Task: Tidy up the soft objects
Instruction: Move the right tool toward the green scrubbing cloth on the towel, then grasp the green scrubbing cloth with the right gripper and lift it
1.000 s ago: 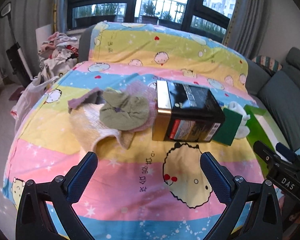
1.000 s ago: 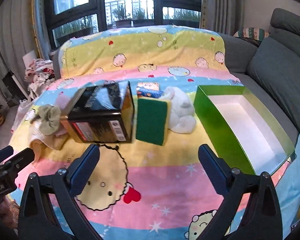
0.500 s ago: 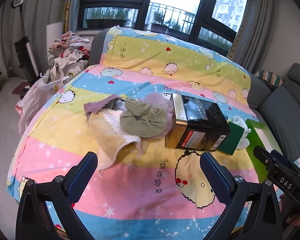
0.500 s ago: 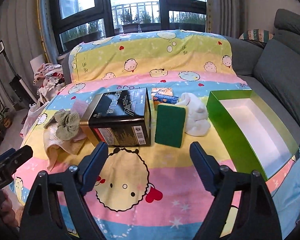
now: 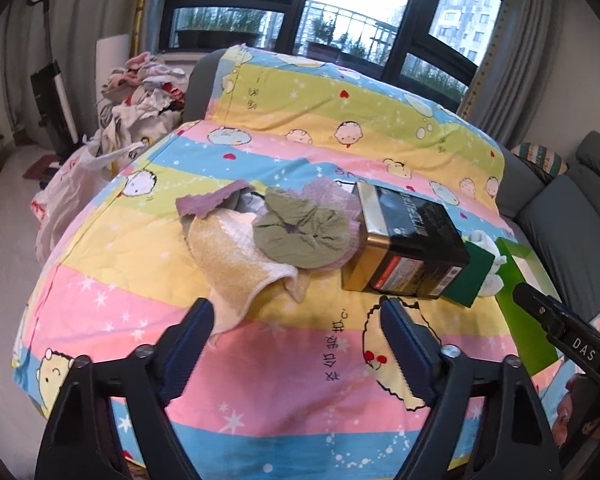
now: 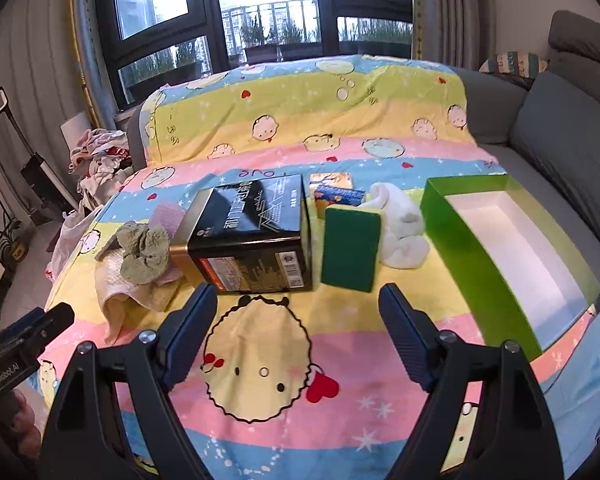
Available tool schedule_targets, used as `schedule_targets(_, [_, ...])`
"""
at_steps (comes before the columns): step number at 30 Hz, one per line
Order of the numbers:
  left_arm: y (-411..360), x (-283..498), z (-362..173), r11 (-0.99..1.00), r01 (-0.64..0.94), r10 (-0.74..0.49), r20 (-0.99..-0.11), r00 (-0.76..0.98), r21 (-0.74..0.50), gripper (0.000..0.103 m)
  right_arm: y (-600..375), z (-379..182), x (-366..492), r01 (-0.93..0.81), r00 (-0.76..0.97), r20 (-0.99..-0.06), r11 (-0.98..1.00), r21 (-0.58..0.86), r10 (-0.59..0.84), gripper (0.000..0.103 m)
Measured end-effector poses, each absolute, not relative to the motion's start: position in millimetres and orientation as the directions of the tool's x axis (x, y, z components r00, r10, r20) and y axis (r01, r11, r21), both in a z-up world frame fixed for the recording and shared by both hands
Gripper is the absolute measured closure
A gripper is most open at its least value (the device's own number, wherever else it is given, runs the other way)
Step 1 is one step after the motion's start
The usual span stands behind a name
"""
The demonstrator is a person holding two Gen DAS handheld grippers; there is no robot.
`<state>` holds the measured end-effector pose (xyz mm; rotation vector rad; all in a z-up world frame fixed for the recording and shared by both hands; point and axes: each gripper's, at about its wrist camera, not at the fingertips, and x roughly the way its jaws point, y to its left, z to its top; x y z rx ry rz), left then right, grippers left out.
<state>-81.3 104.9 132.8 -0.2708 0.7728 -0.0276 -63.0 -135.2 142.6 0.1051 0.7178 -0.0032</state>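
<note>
Left gripper (image 5: 296, 316) closing on nothing above the cartoon blanket (image 5: 284, 364); right gripper (image 6: 296, 304) agape, empty, facing black tin (image 6: 252, 236), green sponge (image 6: 350, 250), perhaps white socks (image 6: 400, 236).

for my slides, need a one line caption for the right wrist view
Open right claw above a striped blanket with a black tin, green sponge and empty green box.

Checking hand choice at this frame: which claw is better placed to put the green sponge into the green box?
Right, probably. The green sponge stands just ahead of the right claw, with the green box on its right. The left claw, empty and closing, faces the cloth pile, with the black tin blocking most of the sponge.
</note>
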Motion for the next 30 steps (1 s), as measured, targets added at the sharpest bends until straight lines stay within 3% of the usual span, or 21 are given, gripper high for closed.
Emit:
schedule_targets(5, [124,-75,123,0.951,-0.107,-0.135,-0.702,0.7,-0.29,0.036,-107,149,-37,-0.078,0.716,-0.681,0.987,0.137,0.152,0.02])
schedule_targets(12, [147,-66,109,0.927,-0.143,-0.166,-0.718,0.676,-0.348,0.037,-22,158,34,-0.309,0.579,-0.75,0.937,0.161,0.32,0.039])
schedule_targets(15, [156,-60,103,0.915,-0.155,-0.182,-0.724,0.666,-0.373,0.037,13,151,66,-0.368,0.505,-0.793,0.916,0.158,0.34,0.044])
schedule_targets(18, [162,-56,96,0.904,-0.163,-0.2,-0.727,0.657,-0.395,0.037,40,140,92,-0.401,0.457,-0.832,0.908,0.124,0.316,0.06])
schedule_targets(23, [167,-53,89,0.9,-0.172,-0.205,-0.736,0.645,-0.401,0.037,68,115,116,-0.426,0.433,-0.867,0.904,0.046,0.248,0.061])
schedule_targets(24, [168,-53,89,0.898,-0.174,-0.207,-0.737,0.644,-0.404,0.037,70,112,120,-0.43,0.424,-0.873,0.902,0.041,0.242,0.066])
schedule_targets(25, [169,-53,89,0.897,-0.174,-0.209,-0.737,0.643,-0.406,0.037,71,108,122,-0.433,0.417,-0.879,0.901,0.033,0.233,0.083])
schedule_targets(26, [169,-53,89,0.897,-0.175,-0.209,-0.737,0.642,-0.406,0.037,72,105,123,-0.437,0.412,-0.882,0.899,0.028,0.228,0.091])
schedule_targets(30, [171,-57,91,0.894,-0.176,-0.21,-0.733,0.647,-0.411,0.037,63,106,117,-0.44,0.423,-0.868,0.896,0.054,0.26,0.096])
